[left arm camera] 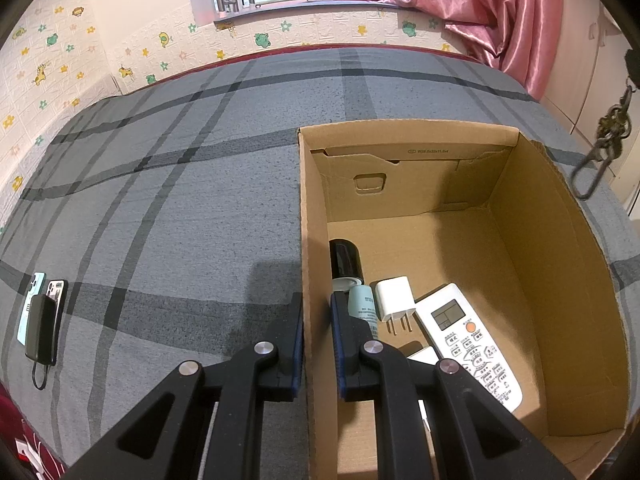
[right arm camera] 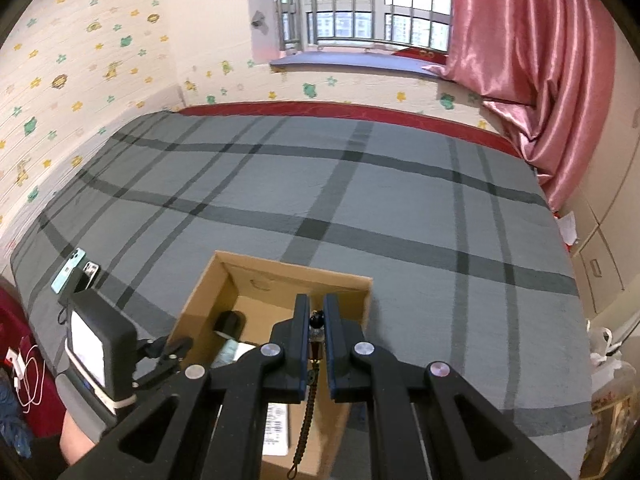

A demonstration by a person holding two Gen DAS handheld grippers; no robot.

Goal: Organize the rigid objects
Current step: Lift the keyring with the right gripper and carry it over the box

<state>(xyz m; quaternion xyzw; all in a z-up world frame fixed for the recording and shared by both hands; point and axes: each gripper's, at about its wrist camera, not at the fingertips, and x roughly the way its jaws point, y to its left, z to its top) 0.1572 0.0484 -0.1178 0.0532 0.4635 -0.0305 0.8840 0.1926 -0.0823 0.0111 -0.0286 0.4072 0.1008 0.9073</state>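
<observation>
An open cardboard box [left arm camera: 552,280] sits on the grey plaid bed; it also shows in the right wrist view [right arm camera: 200,300]. Inside lie a white remote [left arm camera: 472,340], a white plug adapter [left arm camera: 394,300], a black cylinder [left arm camera: 345,258] and a pale green tube [left arm camera: 362,306]. My left gripper [left arm camera: 317,320] is shut on the box's left wall [left arm camera: 310,240]. My right gripper [right arm camera: 316,320] is shut on a keychain [right arm camera: 316,326] whose braided cord [right arm camera: 306,408] hangs over the box. The keychain also shows at the right edge of the left wrist view [left arm camera: 608,128].
Two phones [left arm camera: 40,300] and a black power bank [left arm camera: 40,330] lie on the bed at the left; they also show in the right wrist view [right arm camera: 74,270]. A pink curtain [right arm camera: 532,80] hangs at the right. Wall and window stand behind the bed.
</observation>
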